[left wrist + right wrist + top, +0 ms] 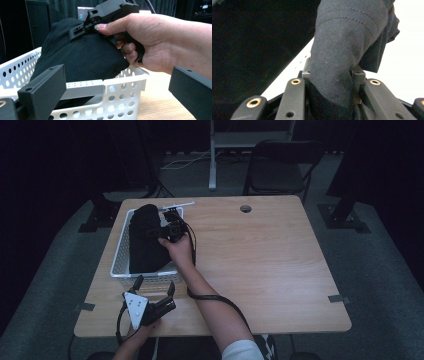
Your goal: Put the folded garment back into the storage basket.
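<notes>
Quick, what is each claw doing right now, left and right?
Left claw: open, holding nothing, just short of the white basket.
Right claw: shut on the black garment in the basket.

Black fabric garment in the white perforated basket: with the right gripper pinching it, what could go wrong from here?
1. The right gripper pinches only a fold of the black fabric garment; the cloth might slip out on lifting.
2. The garment fills the white perforated plastic basket; pulling could drag or tip it, since the open left gripper sits outside the near wall, not holding it.
</notes>
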Demonstrator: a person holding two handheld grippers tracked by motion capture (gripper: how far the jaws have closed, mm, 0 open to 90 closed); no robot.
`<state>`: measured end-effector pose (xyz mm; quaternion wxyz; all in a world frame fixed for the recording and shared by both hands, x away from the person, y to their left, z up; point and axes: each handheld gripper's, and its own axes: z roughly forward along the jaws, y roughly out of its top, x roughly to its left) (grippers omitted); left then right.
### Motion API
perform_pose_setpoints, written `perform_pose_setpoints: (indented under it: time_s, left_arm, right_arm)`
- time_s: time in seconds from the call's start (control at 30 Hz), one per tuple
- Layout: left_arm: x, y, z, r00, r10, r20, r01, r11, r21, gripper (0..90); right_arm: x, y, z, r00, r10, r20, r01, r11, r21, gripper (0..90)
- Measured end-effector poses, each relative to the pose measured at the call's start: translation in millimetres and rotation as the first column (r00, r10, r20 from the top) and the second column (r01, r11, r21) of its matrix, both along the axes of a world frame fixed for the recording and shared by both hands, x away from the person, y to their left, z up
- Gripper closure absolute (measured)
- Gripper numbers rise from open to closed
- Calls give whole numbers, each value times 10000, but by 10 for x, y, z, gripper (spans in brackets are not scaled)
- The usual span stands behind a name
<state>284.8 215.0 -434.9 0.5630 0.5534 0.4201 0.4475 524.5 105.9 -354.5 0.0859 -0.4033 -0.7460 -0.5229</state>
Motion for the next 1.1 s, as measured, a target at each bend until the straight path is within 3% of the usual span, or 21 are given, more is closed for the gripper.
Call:
perform_pose_setpoints:
  time_s: [0.13,0.2,0.3,0.43,0.7,0.87,0.97,1.03,1.1]
  left_arm:
    - [0,0,0,10000,-2,-2,2,10000,6,24]
    - [0,0,0,10000,-5,4,5,10000,8,24]
    - [0,-1,0,10000,-3,-2,3,10000,10,24]
    - [0,-1,0,10000,-4,0,4,10000,15,24]
    - [0,-4,0,10000,18,13,-18,10000,44,24]
    - [1,-4,0,10000,16,-5,-16,10000,71,24]
    - [0,-5,0,10000,17,2,-17,10000,61,24]
    - [0,-4,0,10000,4,3,-4,10000,62,24]
    - [1,-4,0,10000,-4,-3,4,10000,68,24]
  right_arm:
    - [-3,53,18,9999,110,0,-110,9966,-817,649]
    - [-7,85,29,9996,270,62,-258,9901,-1381,607]
    - [-19,109,39,9994,287,178,-249,9822,-1860,581]
    - [-6,105,35,9996,270,94,-247,9811,-1922,543]
    - [37,117,-7,9985,460,-282,-510,9745,-2186,303]
    - [29,174,-18,9978,569,-350,-647,9534,-2947,209]
    - [17,191,-21,9974,659,-304,-722,9463,-3150,138]
    - [7,205,-24,9972,700,-272,-751,9408,-3305,123]
    - [-7,223,-24,9976,691,-103,-681,9292,-3634,123]
